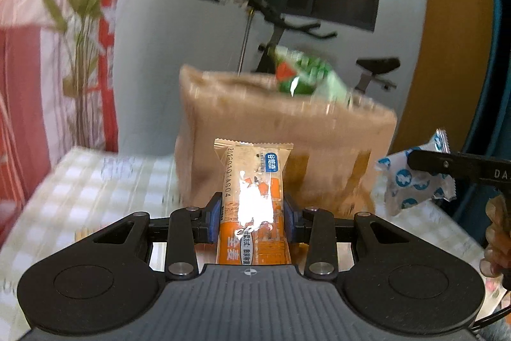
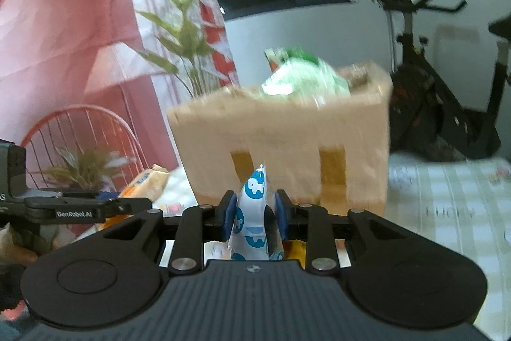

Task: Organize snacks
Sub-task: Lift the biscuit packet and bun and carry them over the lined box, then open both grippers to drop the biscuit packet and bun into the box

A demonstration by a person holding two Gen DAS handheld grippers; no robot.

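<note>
An orange bar [image 1: 252, 203] is clamped between the blue pads of the left gripper [image 1: 252, 218], its crimped end pointing forward and up. A white packet [image 2: 254, 213] printed with blue elephants is pinched edge-on by the right gripper [image 2: 254, 214], whose jaws are drawn together on it. Both snacks are held above the checked cloth [image 1: 95, 181], just in front of the cardboard box [image 2: 281, 143], which is blurred. A green-and-white bag [image 2: 303, 75] is seen sticking out of the box top. In the left view the packet [image 1: 412, 178] and the right gripper appear at the right edge; in the right view the bar [image 2: 148, 181] and the left gripper show at the left. An exercise bike [image 2: 440, 104] is seen behind the table.
</note>
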